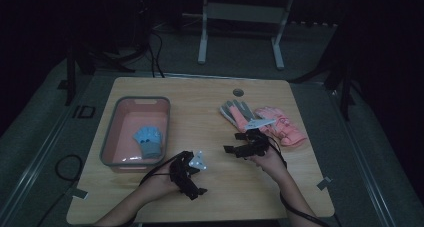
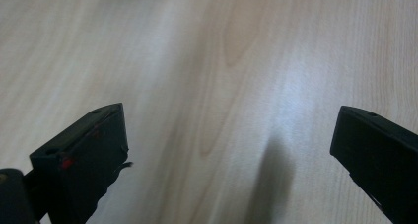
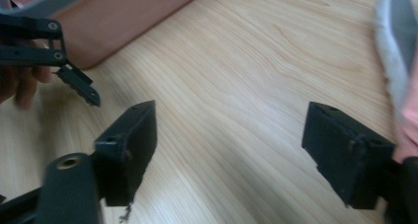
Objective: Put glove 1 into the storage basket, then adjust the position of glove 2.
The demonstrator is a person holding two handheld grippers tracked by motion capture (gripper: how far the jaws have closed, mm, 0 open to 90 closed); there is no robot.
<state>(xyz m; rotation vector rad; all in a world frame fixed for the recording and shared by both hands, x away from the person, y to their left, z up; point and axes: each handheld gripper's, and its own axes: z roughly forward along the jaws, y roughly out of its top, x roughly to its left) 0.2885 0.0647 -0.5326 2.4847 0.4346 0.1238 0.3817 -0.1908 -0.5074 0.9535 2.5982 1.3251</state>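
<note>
A blue glove lies inside the pink bin at the table's left. A grey and pink glove and a pink glove lie side by side at the right. My left gripper is near the front edge, just right of the bin; its jaws stand wide open over bare wood. My right gripper is just in front of the gloves, open, with nothing between its jaws. The grey glove's edge lies to the right of the right gripper's jaw.
The wooden table has a round cable hole at the back. The bin's pink wall and the other gripper lie ahead in the right gripper view. Cables trail off the front edge. A white table frame stands behind.
</note>
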